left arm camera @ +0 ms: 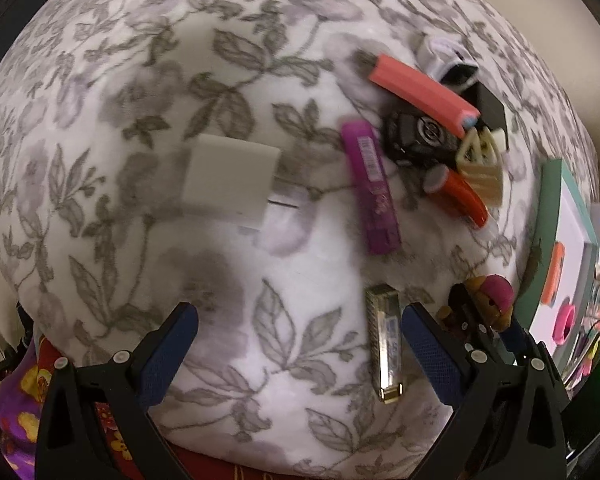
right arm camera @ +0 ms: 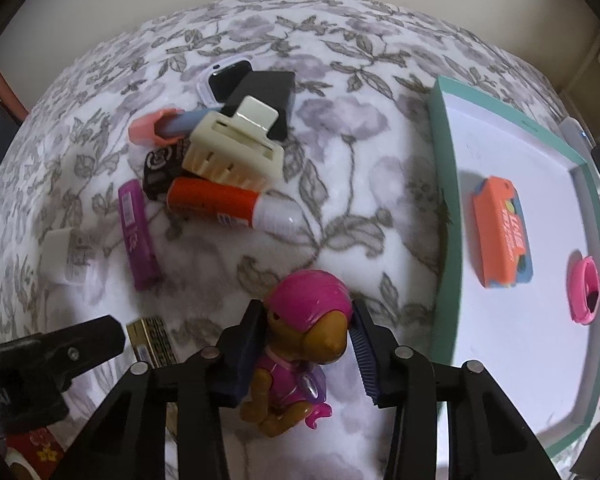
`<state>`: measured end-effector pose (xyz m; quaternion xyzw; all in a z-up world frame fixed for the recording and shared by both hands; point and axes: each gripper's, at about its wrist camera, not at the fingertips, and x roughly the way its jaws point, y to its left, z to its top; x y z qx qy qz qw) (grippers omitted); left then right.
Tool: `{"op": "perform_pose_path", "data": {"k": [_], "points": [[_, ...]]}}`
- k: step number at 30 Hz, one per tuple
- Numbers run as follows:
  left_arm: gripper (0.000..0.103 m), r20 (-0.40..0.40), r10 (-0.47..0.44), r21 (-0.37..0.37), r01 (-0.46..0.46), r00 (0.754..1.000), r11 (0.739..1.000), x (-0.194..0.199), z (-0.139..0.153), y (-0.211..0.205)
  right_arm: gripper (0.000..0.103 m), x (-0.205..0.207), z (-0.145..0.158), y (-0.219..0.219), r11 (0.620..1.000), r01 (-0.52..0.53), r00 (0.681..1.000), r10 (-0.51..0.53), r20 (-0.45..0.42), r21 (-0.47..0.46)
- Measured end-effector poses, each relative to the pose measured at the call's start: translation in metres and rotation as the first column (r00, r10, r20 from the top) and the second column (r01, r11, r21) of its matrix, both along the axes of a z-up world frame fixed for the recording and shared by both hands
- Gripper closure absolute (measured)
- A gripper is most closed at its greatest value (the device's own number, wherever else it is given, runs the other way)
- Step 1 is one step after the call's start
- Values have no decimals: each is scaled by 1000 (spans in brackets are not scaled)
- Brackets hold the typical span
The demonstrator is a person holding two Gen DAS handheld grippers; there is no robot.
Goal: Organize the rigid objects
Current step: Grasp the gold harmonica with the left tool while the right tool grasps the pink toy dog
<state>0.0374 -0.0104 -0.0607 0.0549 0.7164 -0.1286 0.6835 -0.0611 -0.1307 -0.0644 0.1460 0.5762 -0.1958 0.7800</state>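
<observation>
Floral blanket [right arm camera: 340, 208] covers what looks like a bed; loose items sit heaped at its far side w/ a green-rimmed tray [right arm camera: 446, 216] off to the right, prob. the sorting spot since an orange case [right arm camera: 502, 232] and pink ring [right arm camera: 584, 292] already lie in it. Right claw [right arm camera: 306, 360] is clamped on the pink-capped toy dog [right arm camera: 304, 344], held just short of the tray rim, likely headed in. Left claw [left arm camera: 300, 360] hangs spread wide, holding nothing, a harmonica [left arm camera: 384, 344] just inside its right finger, maybe next up.
</observation>
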Motion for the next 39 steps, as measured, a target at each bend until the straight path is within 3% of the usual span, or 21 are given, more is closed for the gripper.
{"op": "perform_pose_path", "data": {"k": [7,9,12,15,21,32,39], "points": [[8,-19,-47,-24,46,999,999,-15,-4,-24,58,-18,-2,4,1000,-12,999,12,-34,4],[23,-21,-62,-27,61,998,998,-20,-5,-32,58,-22,-2,3,1000,-9,999,10,-39,10],[31,-28,-90,-21,89,996,996,-26,-10,-43,58,-25,-2,2,1000,-6,999,6,-45,16],[50,-47,-109,-34,107,993,994,-33,-17,-52,58,-26,-2,2,1000,-6,999,7,-52,18],[74,-32,-161,-46,159,986,986,-54,-25,-71,58,-25,1,1,1000,-3,999,5,-54,29],[83,-33,-139,-62,137,990,989,-60,-29,-83,58,-25,1,0,999,1,999,1,-47,34],[87,-47,-126,-95,121,991,988,-48,-14,-60,58,-27,6,-6,998,34,998,-31,-47,57]]}}
